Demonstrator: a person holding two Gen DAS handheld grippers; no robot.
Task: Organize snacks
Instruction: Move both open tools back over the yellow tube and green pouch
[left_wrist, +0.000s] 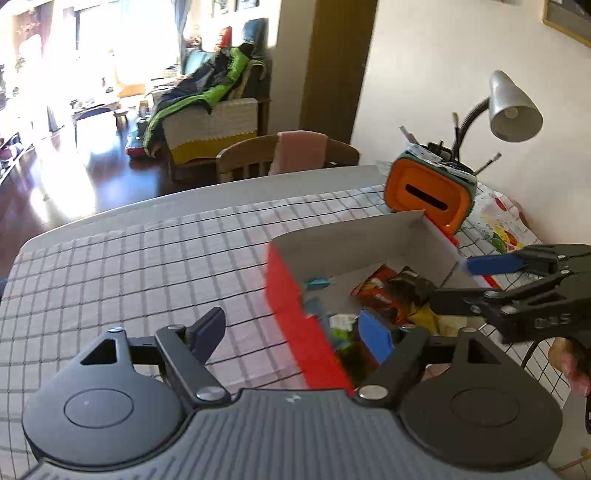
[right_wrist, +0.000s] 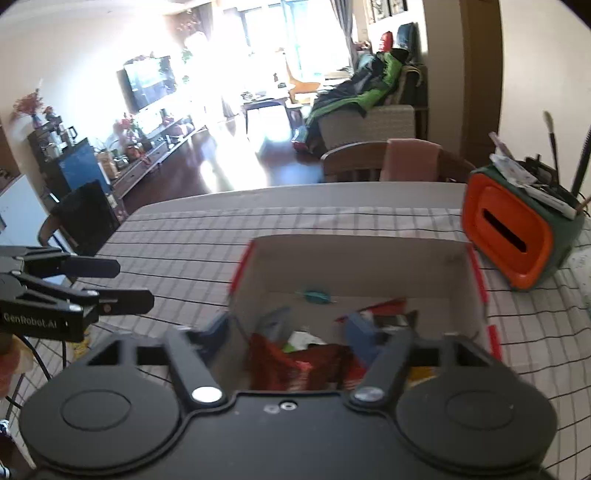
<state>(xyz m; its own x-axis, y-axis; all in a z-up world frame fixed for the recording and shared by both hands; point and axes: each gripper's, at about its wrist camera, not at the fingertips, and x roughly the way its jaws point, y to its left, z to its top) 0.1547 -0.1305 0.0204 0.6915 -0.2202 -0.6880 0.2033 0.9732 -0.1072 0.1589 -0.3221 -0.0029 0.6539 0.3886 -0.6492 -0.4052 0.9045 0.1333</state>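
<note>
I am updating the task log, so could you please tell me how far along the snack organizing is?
Done: several snack packets, including a red-orange crinkled packet, already lie inside the open red-sided cardboard box on the checked tablecloth.
In hand: nothing; the left gripper straddles the box's wall, and the right gripper is open over the box.
Left: no loose snacks show outside; the view is blurred.

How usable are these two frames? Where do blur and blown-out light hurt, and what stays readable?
Left wrist view: the window area at upper left is blown out; the red box and the snack packets inside smear with motion, while the desk lamp stays crisp. Right wrist view: window glare washes out the centre background; the box edges and the right gripper are blurred, the orange container is readable.
</note>
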